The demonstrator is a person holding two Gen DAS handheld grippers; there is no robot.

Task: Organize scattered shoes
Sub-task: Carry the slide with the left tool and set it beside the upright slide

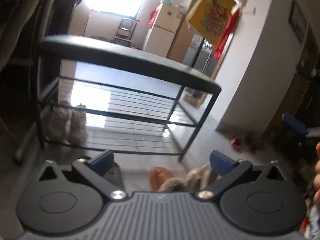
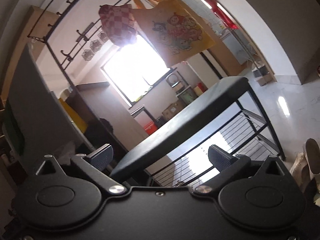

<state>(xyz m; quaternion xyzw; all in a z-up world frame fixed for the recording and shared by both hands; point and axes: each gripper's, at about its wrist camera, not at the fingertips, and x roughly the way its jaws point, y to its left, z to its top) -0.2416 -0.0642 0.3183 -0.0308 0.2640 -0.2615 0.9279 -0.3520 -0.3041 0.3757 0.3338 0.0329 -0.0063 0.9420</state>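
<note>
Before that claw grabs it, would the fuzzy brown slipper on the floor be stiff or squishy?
Probably squishy: the fuzzy brown slipper looks plush and rounded, so the open left gripper would likely compress it. Likely light too. Its furry surface should resist slipping, though the blurred view leaves that uncertain.

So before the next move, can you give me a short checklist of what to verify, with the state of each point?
1. Left gripper open and holding nothing: ok, fingers spread wide.
2. Right gripper open and holding nothing: ok.
3. Free space on the shoe rack: ok, the wire shelves are mostly bare; only a furry pair stands at the lower left end.
4. Shoe within reach of the left gripper: ok, a brown shoe and furry slippers lie on the floor just below it.
5. Which shoes make a pair: cannot tell, the picture is blurred.
6. Shoe in front of the right gripper: not ok, only a pale shoe at the right edge.
</note>
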